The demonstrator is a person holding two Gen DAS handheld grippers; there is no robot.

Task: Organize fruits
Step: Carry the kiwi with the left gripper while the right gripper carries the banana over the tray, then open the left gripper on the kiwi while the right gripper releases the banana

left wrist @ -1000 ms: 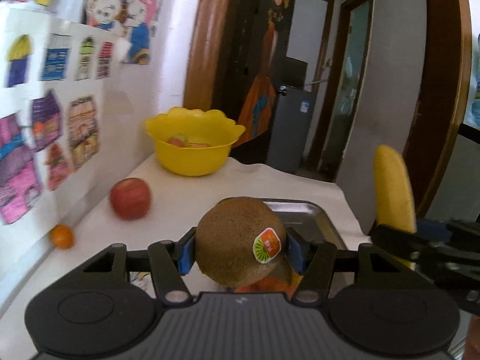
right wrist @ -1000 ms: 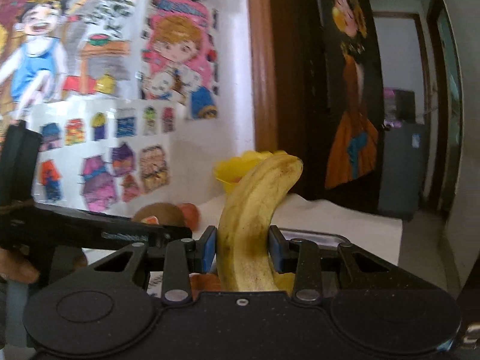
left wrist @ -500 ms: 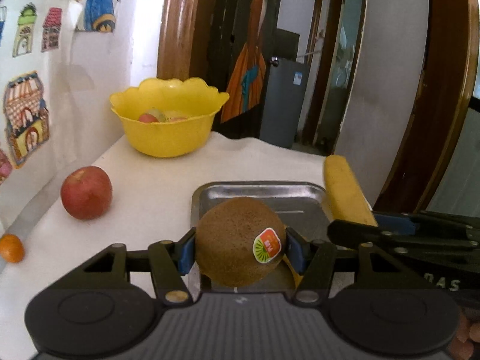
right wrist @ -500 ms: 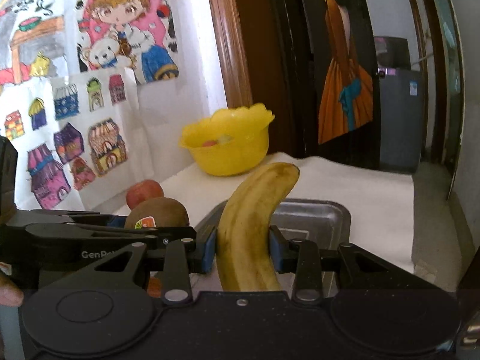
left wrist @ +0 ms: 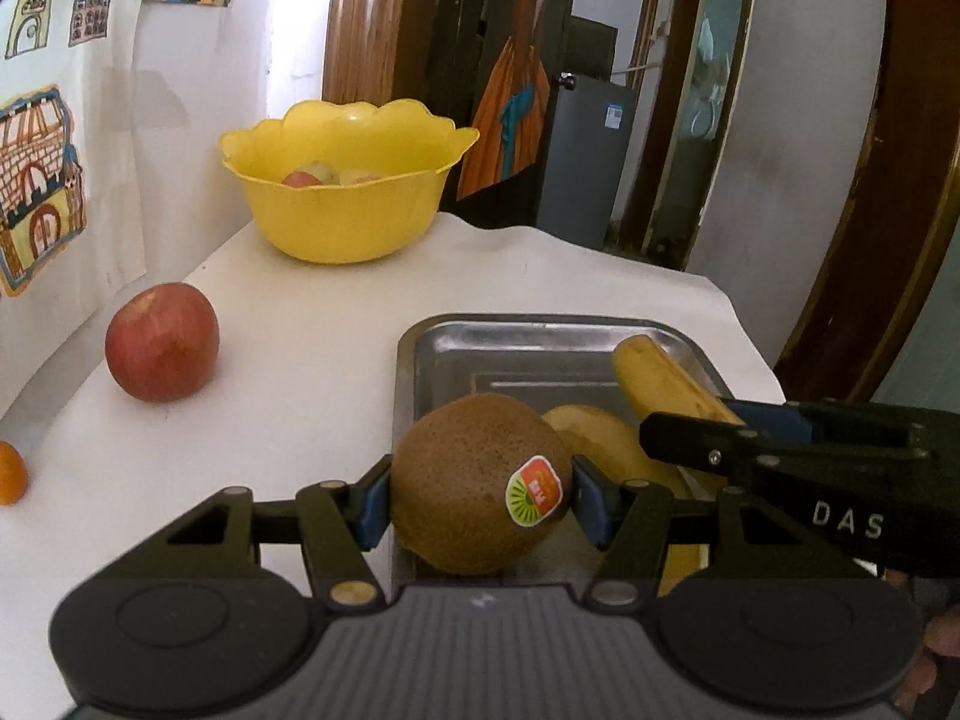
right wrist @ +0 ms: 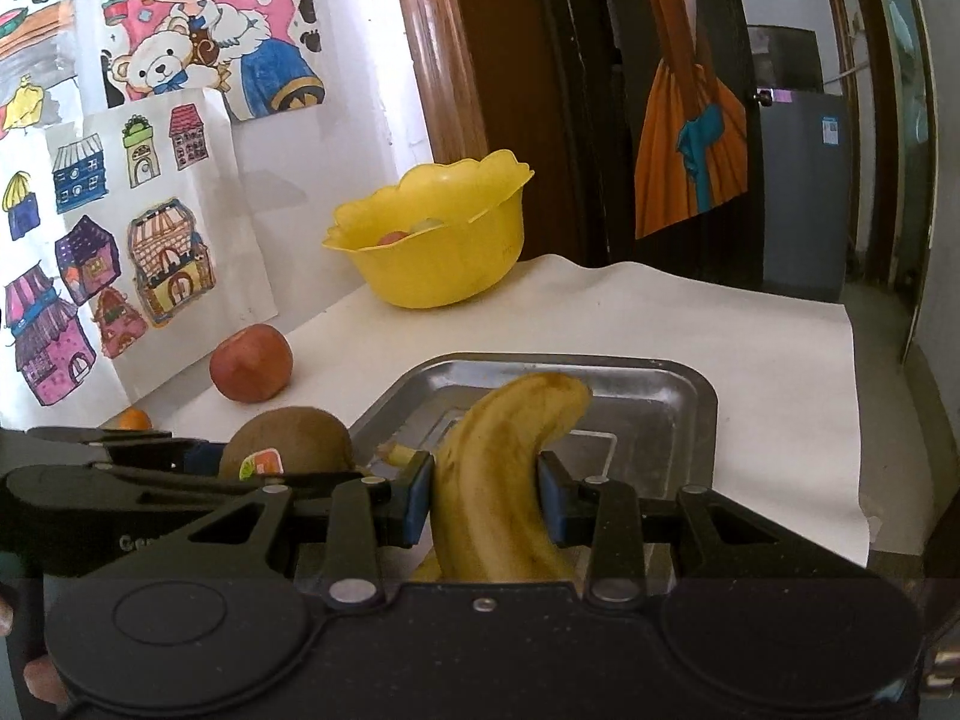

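Observation:
My left gripper (left wrist: 480, 501) is shut on a brown kiwi (left wrist: 474, 480) with a round sticker, held over the near left corner of a steel tray (left wrist: 540, 336). My right gripper (right wrist: 485, 495) is shut on a yellow banana (right wrist: 504, 480) that points out over the same tray (right wrist: 654, 402). In the left wrist view the banana (left wrist: 660, 384) and the right gripper's arm come in from the right. Another yellow fruit (left wrist: 606, 438) lies in the tray under them. In the right wrist view the kiwi (right wrist: 288, 438) shows at the left.
A red apple (left wrist: 162, 348) and a small orange (left wrist: 11, 474) lie on the white table (left wrist: 300, 324) left of the tray, near a wall with drawings. A yellow bowl (left wrist: 348, 204) with fruit stands at the back. The table ends just right of the tray.
Both grippers have come down and forward over the steel tray with their fruits. The banana has tipped from upright to pointing out across the tray. Both grips are unchanged.

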